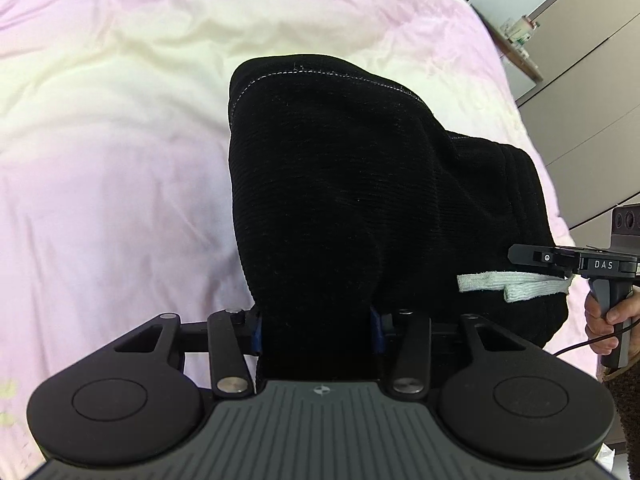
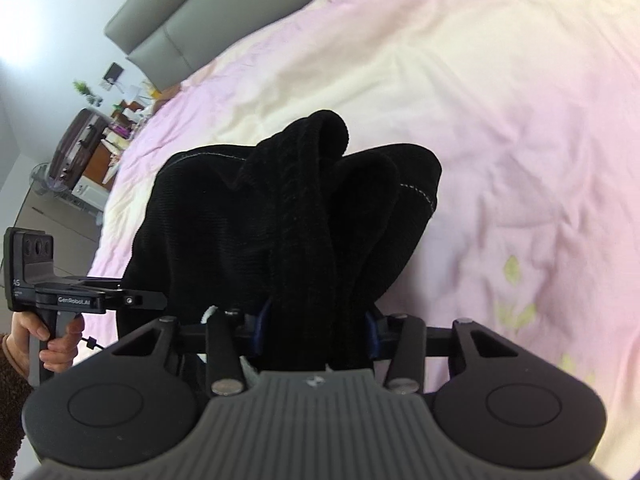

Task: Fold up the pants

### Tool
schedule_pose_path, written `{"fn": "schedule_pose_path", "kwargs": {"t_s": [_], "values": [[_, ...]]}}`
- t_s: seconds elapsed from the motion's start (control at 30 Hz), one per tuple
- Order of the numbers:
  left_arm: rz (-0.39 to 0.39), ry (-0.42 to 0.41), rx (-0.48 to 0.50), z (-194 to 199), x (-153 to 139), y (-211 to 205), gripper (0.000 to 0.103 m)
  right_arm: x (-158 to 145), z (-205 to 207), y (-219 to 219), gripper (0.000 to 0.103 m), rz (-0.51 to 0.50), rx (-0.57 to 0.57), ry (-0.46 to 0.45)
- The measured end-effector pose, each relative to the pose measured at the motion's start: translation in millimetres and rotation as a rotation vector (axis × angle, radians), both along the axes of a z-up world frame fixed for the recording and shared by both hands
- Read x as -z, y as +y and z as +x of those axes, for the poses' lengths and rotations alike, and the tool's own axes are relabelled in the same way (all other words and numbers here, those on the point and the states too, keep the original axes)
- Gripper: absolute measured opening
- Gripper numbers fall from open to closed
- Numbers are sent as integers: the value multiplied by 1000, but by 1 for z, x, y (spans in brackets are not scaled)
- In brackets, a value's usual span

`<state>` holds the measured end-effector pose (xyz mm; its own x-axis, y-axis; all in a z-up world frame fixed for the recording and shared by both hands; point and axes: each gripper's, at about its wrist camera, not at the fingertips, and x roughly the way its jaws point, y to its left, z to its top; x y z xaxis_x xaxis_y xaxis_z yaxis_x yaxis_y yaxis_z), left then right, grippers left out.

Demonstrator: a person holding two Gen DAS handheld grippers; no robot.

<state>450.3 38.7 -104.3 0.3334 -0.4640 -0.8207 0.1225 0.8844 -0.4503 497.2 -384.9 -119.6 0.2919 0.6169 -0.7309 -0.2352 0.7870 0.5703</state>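
Black knit pants (image 1: 340, 180) hang bunched above a pink and cream bedspread (image 1: 120, 160). My left gripper (image 1: 318, 330) is shut on a thick fold of them, with the blue pads pressing the cloth from both sides. At the right edge of the left wrist view, my right gripper (image 1: 520, 258) grips the waistband end, and a white drawstring (image 1: 516, 286) trails below it. In the right wrist view my right gripper (image 2: 316, 332) is shut on several folds of the pants (image 2: 240, 220). My left gripper (image 2: 136, 300) holds the cloth at the left, with a hand (image 2: 60, 340) on its handle.
The bedspread (image 2: 500, 120) fills most of both views. A grey padded headboard (image 2: 180, 20) stands at the far end. Beside the bed are a dark suitcase (image 2: 76, 148) and cluttered furniture. Grey cabinet doors (image 1: 580, 80) stand on the other side.
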Motion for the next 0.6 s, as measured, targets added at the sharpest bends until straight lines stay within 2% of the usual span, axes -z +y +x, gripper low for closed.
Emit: {"fn": "schedule_pose_path", "kwargs": {"t_s": [0.2, 0.33, 0.47, 0.6], "values": [[35, -70, -37, -56, -68, 62, 52, -67, -48, 43, 41, 40, -35, -71], [112, -96, -67, -93, -109, 115, 52, -96, -77, 96, 41, 94, -81, -106], [193, -98, -99, -116, -132, 168, 52, -103, -99, 161, 41, 160, -114, -110], [226, -77, -135, -127, -124, 218, 53, -94, -113, 228, 41, 215, -141, -89]]}}
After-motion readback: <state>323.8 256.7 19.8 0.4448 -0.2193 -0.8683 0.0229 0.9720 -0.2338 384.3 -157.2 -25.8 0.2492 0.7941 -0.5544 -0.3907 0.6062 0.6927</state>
